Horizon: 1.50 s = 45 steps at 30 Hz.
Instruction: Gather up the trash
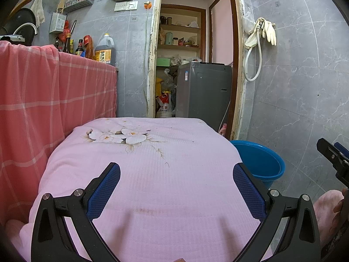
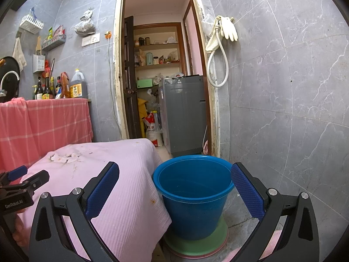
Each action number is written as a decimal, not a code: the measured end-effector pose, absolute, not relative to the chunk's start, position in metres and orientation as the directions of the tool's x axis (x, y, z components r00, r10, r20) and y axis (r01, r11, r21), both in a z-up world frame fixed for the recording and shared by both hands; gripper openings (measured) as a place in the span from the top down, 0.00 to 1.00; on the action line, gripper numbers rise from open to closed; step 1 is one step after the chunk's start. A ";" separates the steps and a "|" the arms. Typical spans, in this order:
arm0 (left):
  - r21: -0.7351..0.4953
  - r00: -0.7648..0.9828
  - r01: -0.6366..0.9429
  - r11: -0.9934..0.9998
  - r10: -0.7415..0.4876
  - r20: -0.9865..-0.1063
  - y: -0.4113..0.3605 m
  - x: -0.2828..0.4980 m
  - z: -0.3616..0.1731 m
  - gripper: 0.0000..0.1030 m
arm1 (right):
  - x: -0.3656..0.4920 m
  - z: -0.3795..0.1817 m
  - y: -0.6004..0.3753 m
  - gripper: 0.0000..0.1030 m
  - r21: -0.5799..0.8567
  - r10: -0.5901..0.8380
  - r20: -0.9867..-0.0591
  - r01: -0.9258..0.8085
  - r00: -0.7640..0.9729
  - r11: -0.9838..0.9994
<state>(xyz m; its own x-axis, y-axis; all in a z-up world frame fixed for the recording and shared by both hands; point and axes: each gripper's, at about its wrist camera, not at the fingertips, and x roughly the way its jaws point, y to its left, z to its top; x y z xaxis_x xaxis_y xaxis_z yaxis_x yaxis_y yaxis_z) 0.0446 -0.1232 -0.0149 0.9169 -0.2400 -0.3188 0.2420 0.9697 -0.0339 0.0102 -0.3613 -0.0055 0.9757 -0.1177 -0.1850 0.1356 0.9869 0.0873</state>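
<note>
Left gripper [image 1: 176, 174]: hovering wide open and empty over the pink cloth [image 1: 152, 185].
Right gripper [image 2: 174, 179]: gaping empty above the blue bucket [image 2: 192, 196].
Advice: no trash is showing; keep searching slowly.

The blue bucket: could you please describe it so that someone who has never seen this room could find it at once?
Start at the open doorway in the grey tiled wall, then look down to the floor in front of it. There, right beside the table draped in a pink floral cloth, stands the blue bucket on a green disc. It is the only open-topped blue container in view.
</note>
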 end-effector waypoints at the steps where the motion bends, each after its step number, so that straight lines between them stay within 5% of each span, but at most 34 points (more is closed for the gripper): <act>1: -0.034 0.917 0.242 0.970 -0.240 -0.318 -0.123 0.044 -0.015 0.02 | 0.010 -0.005 -0.361 0.00 0.087 -0.118 -0.186 0.136 0.975 0.987; 45: -0.002 0.929 0.221 0.975 -0.211 -0.304 -0.125 0.044 -0.016 0.02 | 0.010 -0.006 -0.361 0.00 0.089 -0.120 -0.189 0.139 0.975 0.986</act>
